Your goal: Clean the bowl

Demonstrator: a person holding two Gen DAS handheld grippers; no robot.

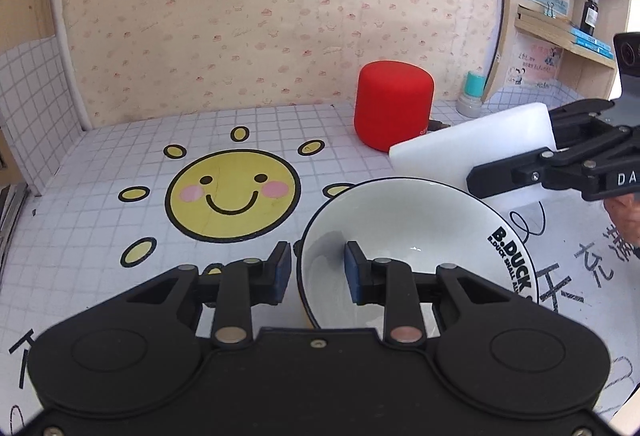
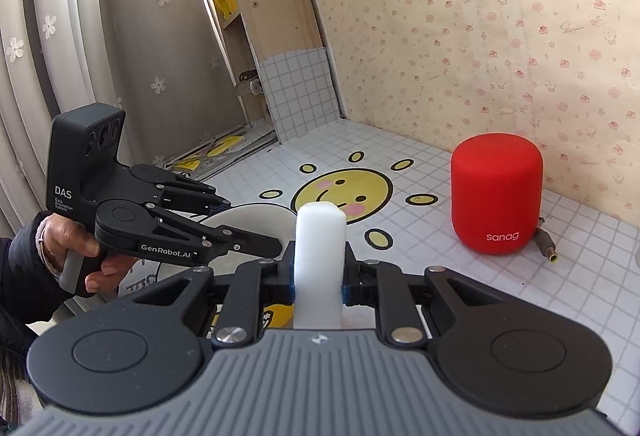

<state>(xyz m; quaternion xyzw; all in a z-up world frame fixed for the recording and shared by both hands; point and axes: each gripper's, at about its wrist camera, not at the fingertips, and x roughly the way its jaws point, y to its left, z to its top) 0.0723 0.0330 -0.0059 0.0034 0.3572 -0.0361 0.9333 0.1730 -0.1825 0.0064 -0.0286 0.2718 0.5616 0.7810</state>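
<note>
Pink cartoon-print wallpaper backs our little desk [image 1: 120,156], which is covered in a smooth white grid-pattern sheet with a big yellow smiley sun [image 1: 232,194] printed on it. Wooden shelving [image 1: 560,32] sits off to one side with a small dark dropper bottle [image 1: 589,10] on it, and we can see flowery curtains [image 2: 60,36] from the other camera.

We've got the bowl [image 1: 412,236] right in front of us: glossy white ceramic, round, thin black rim, with "B.DUCK" lettering printed on the inside wall. It's tilted up on the desk near the sun print, and as far as we can see there's nothing in it, just a bit of glare.

Our left gripper [image 1: 318,272] straddles the bowl's rim, one blue pad [image 1: 354,276] inside the bowl and the other outside; the jaws are narrow but we honestly can't tell if the pads are actually pressing the rim.

Our right gripper [image 2: 319,278] is clamped shut on a white sponge block [image 2: 319,260], rectangular with rounded corners, soft matte foam that dents in slightly at the pads. The block hovers just beyond the bowl's far rim.

Further back sits a red fabric-textured cylinder speaker [image 2: 497,194] labelled "sanag", with a cable plug [image 2: 547,250] lying beside it.
</note>
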